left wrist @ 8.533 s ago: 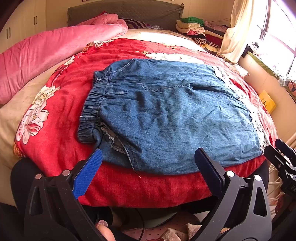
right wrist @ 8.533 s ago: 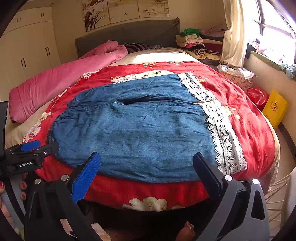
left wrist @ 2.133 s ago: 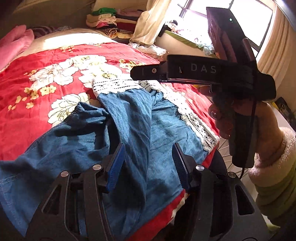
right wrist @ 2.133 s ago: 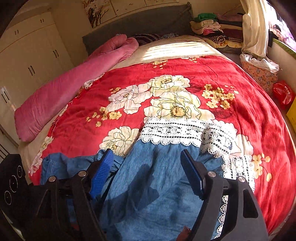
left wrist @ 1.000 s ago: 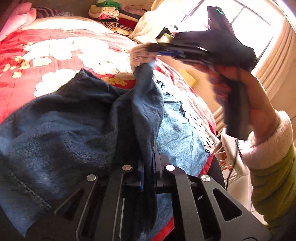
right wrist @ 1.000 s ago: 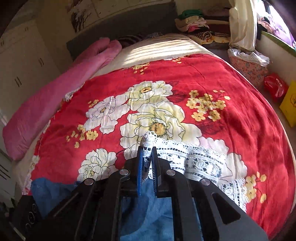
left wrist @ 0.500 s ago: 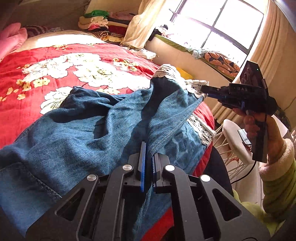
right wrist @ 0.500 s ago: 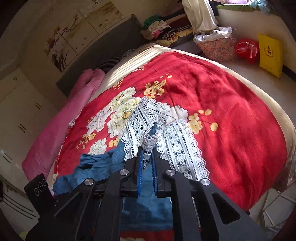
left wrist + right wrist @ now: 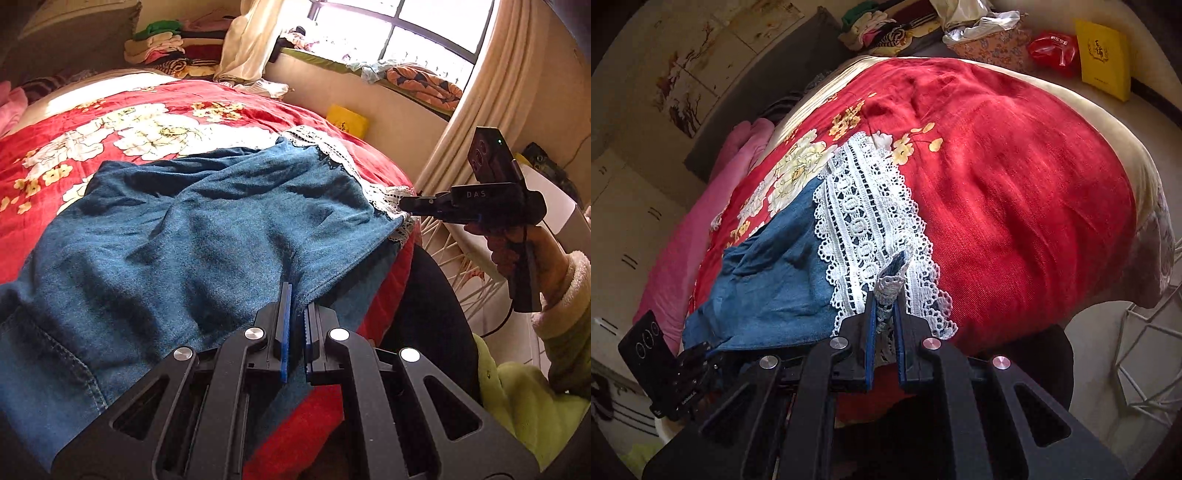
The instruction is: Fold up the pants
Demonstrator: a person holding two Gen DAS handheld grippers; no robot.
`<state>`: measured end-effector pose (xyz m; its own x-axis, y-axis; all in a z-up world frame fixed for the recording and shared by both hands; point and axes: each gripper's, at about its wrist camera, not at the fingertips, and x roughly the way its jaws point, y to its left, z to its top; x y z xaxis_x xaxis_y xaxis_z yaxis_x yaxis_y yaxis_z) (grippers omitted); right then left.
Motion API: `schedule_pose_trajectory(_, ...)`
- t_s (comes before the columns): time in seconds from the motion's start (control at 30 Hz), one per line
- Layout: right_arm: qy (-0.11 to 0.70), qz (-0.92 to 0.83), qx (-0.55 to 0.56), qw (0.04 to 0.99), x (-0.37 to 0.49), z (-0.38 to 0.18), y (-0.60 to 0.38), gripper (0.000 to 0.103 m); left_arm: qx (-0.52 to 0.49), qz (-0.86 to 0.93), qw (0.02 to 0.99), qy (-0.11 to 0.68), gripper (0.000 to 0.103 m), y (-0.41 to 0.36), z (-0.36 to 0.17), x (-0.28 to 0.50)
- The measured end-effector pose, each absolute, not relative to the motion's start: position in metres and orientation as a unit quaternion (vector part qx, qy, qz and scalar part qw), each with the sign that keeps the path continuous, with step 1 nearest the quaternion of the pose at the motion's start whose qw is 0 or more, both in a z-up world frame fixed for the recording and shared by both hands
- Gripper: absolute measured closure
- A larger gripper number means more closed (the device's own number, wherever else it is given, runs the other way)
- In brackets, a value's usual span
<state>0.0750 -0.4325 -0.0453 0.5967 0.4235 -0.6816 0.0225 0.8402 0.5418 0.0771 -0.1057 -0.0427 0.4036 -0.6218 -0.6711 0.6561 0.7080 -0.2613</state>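
The denim pants [image 9: 192,236] are lying across the red floral bedspread [image 9: 122,122] near the foot of the bed, one half doubled over the other, with the lace-trimmed hem [image 9: 871,229] pointing toward the window side. The person is holding the upper layer at two points along its near edge so it hangs taut between the tools instead of sagging into a heap.

The left gripper [image 9: 296,306] is pinching the folded denim edge, its blue pads pressed together on the cloth just where it is draping over the edge of the bed. The right gripper [image 9: 885,314] is clamping a bunched bit of lace and denim at the hem corner; from the left wrist view the right gripper [image 9: 406,204] is reaching in from the window side, level with the mattress.

Holding waist-side and hem-side together like this is, I'd judge, meant to line the top layer's edge up with the layer beneath before letting it settle. Whether the two layers are matching along the far side is hard to say, since the denim there is rumpled and shadowed. The pull looks gentle, enough to be smoothing the wrinkles without dragging the pants off the bed.
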Motion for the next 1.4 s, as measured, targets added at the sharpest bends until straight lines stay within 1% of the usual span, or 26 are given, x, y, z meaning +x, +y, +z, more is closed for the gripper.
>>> schedule_pose_trajectory(0.27,0.440,0.101,0.254,0.855,0.071,-0.055,-0.440,0.095,0.071,-0.399,0.824,0.395,0.102,-0.122,-0.047,0.064)
schedule_pose_trajectory(0.47,0.444,0.102,0.257,0.852,0.064,-0.054,-0.448,0.093,0.081,-0.397,0.816,0.411,0.102,-0.126,-0.057,0.066)
schedule_pose_trajectory(0.5,0.444,0.100,0.252,0.854,0.063,-0.051,-0.447,0.092,0.085,-0.397,0.816,0.411,0.102,-0.127,-0.058,0.065)
schedule_pose_trajectory(0.57,0.442,0.088,0.238,0.860,0.061,-0.043,-0.449,0.085,0.087,-0.398,0.816,0.410,0.102,-0.127,-0.057,0.065)
schedule_pose_trajectory(0.6,0.439,0.074,0.231,0.865,0.058,-0.038,-0.452,0.075,0.086,-0.398,0.816,0.410,0.102,-0.127,-0.057,0.065)
schedule_pose_trajectory(0.63,0.431,0.064,0.229,0.870,0.056,-0.033,-0.455,0.073,0.085,-0.399,0.815,0.412,0.102,-0.127,-0.057,0.066)
schedule_pose_trajectory(0.77,0.384,0.077,0.220,0.893,0.051,-0.009,-0.450,0.072,0.092,-0.394,0.813,0.418,0.102,-0.128,-0.062,0.066)
schedule_pose_trajectory(0.83,0.380,0.114,0.201,0.896,0.058,-0.005,-0.433,0.072,0.092,-0.393,0.813,0.420,0.101,-0.128,-0.063,0.067)
schedule_pose_trajectory(0.93,0.402,0.168,0.190,0.880,0.075,-0.017,-0.403,0.072,0.090,-0.393,0.812,0.422,0.100,-0.127,-0.065,0.068)
schedule_pose_trajectory(1.1,0.476,0.145,0.178,0.849,0.097,-0.066,-0.385,0.068,0.083,-0.397,0.810,0.424,0.099,-0.125,-0.065,0.070)
schedule_pose_trajectory(1.2,0.464,0.145,0.186,0.854,0.096,-0.069,-0.385,0.068,0.076,-0.401,0.808,0.425,0.097,-0.123,-0.066,0.071)
schedule_pose_trajectory(1.27,0.464,0.150,0.183,0.854,0.094,-0.065,-0.384,0.067,0.069,-0.405,0.806,0.426,0.094,-0.121,-0.065,0.072)
schedule_pose_trajectory(1.33,0.459,0.159,0.182,0.855,0.092,-0.059,-0.381,0.059,0.063,-0.408,0.806,0.424,0.083,-0.120,-0.062,0.072)
schedule_pose_trajectory(1.37,0.453,0.160,0.182,0.858,0.089,-0.055,-0.381,0.058,0.061,-0.410,0.806,0.422,0.080,-0.119,-0.060,0.071)
schedule_pose_trajectory(1.4,0.446,0.161,0.183,0.861,0.087,-0.051,-0.382,0.056,0.058,-0.412,0.807,0.418,0.072,-0.117,-0.058,0.070)
